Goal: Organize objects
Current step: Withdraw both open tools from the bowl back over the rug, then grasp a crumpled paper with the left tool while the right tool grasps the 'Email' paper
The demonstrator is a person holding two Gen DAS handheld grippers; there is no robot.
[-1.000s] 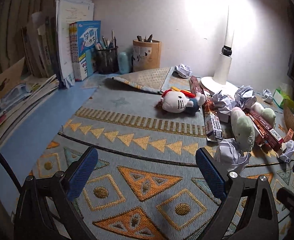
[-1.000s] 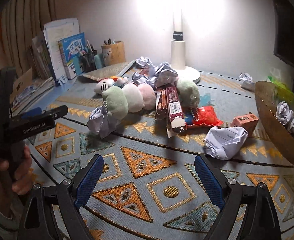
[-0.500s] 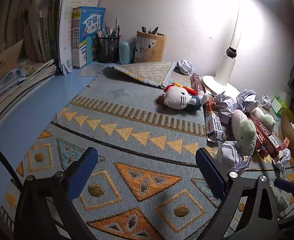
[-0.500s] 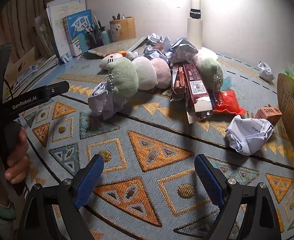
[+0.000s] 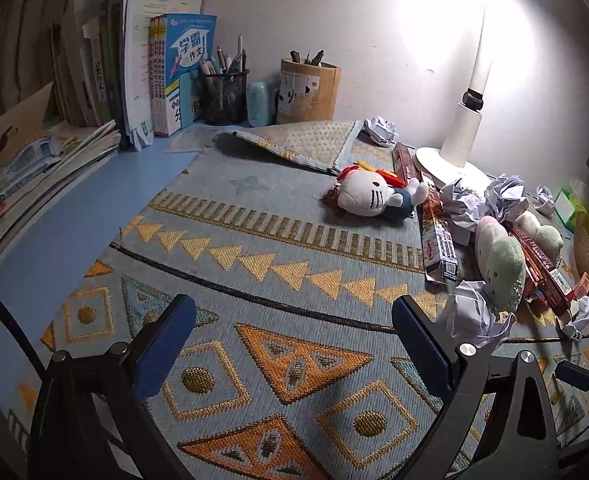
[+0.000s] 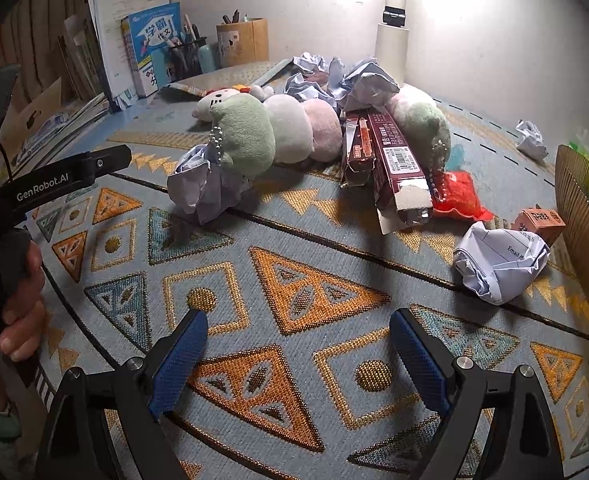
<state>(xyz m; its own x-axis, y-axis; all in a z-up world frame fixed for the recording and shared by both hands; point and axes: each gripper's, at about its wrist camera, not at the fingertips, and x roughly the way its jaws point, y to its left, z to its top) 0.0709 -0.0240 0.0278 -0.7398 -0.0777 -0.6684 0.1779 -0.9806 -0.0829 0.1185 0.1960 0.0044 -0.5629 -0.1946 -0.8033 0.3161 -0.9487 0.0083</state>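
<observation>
Lamp light falls on a surface [image 6: 294,280] covered with a patterned mat, and the clutter sits in the upper middle of the right wrist frame: plush toys [image 6: 254,132], long brown boxes [image 6: 394,160] and crumpled paper. Both your claws hang low over bare mat, holding nothing. The right claw [image 6: 298,360] is spread wide, and the left claw [image 5: 290,344] is spread wide too. I judge you are at the approach step, with nothing sorted yet. Nearest to the right claw is the white paper ball [image 6: 498,260], at the right of that frame, just beside the woven basket [image 6: 582,216]. The next move calls for going forward and to the right, bringing the claw around the ball, then pinching it gently.
</observation>
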